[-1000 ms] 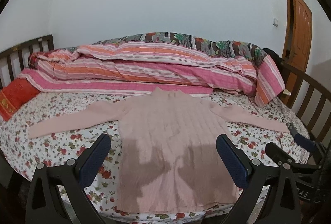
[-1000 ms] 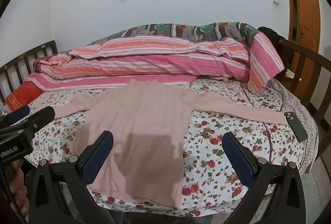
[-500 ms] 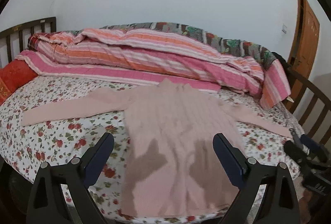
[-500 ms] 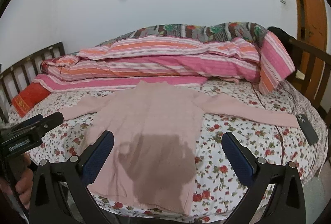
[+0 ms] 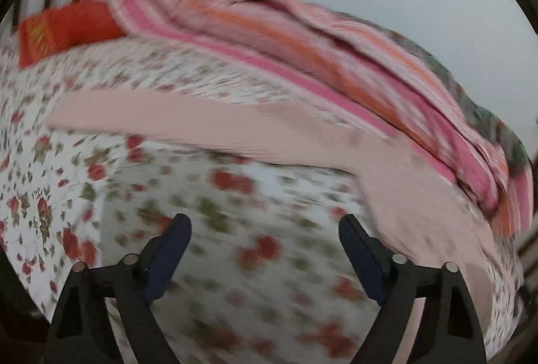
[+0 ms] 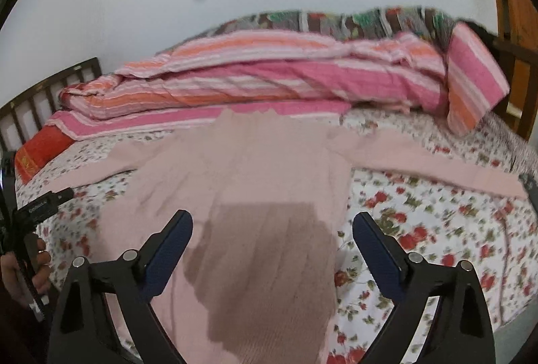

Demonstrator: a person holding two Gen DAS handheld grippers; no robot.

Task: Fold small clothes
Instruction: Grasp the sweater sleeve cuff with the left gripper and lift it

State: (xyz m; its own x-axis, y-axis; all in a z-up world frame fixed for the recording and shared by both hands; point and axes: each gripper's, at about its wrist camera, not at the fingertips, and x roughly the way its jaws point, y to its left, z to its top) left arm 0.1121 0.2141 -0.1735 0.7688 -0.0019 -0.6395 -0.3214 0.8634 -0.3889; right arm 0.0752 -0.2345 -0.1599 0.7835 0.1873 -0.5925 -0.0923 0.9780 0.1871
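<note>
Swung over blurred sleeve (image 5: 188, 121), left hand-held gripper (image 5: 265, 229) narrowing, empty; right hand-held gripper (image 6: 272, 226) likewise above sweater (image 6: 255, 182).

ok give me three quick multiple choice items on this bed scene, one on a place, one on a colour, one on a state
1. Where does the pink sweater lie?
A. on the floral bedsheet
B. on the floor
C. on the folded quilt

2. What colour is the cushion by the headboard?
A. blue
B. red
C. white

3. How are the sweater's sleeves?
A. folded in
B. rolled up
C. spread out sideways

Key: 1 A, it lies flat on the sheet; 2 B, red in both views; 3 C, both sleeves stretch outward.
</note>
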